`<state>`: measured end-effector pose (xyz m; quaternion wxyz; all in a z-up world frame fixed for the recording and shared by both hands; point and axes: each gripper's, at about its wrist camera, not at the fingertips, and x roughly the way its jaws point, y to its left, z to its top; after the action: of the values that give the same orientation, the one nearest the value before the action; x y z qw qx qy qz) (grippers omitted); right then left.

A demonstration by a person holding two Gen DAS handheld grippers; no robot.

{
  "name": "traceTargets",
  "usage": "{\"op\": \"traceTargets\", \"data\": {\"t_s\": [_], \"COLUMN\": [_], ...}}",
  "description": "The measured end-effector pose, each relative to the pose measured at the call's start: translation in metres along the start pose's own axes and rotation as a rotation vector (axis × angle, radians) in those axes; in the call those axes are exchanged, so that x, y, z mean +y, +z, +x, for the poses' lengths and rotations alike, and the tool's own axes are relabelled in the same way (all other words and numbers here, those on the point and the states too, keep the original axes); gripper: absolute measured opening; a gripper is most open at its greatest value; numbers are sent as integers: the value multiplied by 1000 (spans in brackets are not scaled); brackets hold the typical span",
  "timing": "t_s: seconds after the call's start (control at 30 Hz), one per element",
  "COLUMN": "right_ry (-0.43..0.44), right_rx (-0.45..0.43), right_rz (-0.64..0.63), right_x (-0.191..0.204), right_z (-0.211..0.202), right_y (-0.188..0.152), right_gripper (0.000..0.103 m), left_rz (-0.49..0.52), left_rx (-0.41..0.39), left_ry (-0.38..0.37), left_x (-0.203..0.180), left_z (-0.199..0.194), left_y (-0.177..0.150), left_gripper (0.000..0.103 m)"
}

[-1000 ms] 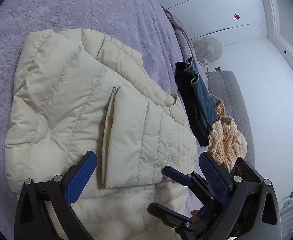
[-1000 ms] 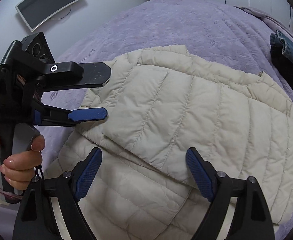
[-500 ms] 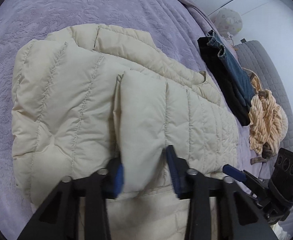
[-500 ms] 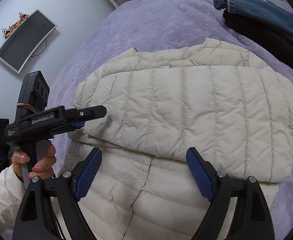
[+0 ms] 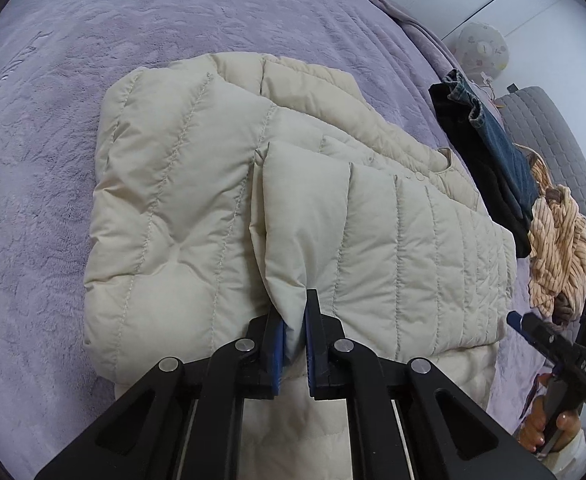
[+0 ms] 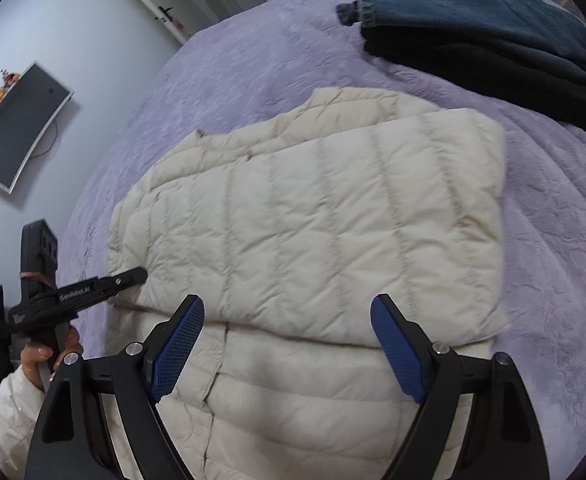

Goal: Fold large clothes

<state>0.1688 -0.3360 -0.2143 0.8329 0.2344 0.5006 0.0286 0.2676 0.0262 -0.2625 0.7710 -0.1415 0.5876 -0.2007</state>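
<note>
Jacket (image 5: 221,208) half-folded on bed (image 5: 53,80); left gripper (image 5: 293,344) just clamped onto near flap, right gripper (image 6: 285,352) wide, empty; final fold left.

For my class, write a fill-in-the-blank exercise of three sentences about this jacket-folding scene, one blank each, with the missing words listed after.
1. The left gripper is shut on a fold of the cream ____.
2. The right gripper hangs over the jacket with its jaws ____.
3. The jacket lies on a bedspread whose colour is ____.

Missing words: jacket; open; purple
</note>
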Motion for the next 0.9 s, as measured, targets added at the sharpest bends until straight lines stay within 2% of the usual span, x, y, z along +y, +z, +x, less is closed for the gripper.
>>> {"op": "traceTargets", "data": {"t_s": [0.03,0.1,0.17,0.27,0.33,0.37,0.5,0.6,0.63,0.67,0.7,0.8,0.9], "right_ry": [-13,-58,-92,-116,-97,-67,103,167,171,167,142,49,12], "right_rx": [-15,-38,-51,-90,-109,-109,-78,-25,-15,-7,5,-1,8], "right_rz": [30,89,154,274,361,402,464,460,465,463,456,421,453], "right_x": [-10,-31,-53,-88,-111,-121,-138,-132,-130,-130,-131,-140,-162], "right_z": [-3,-5,-4,-10,-15,-15,1,24,30,34,38,41,43], "right_y": [7,23,39,51,54,54,55,60,60,61,63,65,62], "right_gripper": [78,55,45,46,50,56,57,56,52,26,20,18,18], "left_rz": [-2,1,14,8,-9,-20,-11,3,8,15,25,67,89], "left_rx": [1,5,5,2,1,1,5,12,14,16,18,25,27], "left_ry": [5,18,36,43,49,49,68,91,98,103,104,101,103], "left_x": [1,-1,-5,-2,4,7,7,1,-2,-6,-10,-27,-38], "left_z": [1,4,5,5,5,4,5,9,10,11,12,18,26], "left_y": [0,1,1,2,4,5,5,5,6,6,6,4,3], "left_gripper": [10,10,10,10,10,10,10,10,10,10,10,10,10]}}
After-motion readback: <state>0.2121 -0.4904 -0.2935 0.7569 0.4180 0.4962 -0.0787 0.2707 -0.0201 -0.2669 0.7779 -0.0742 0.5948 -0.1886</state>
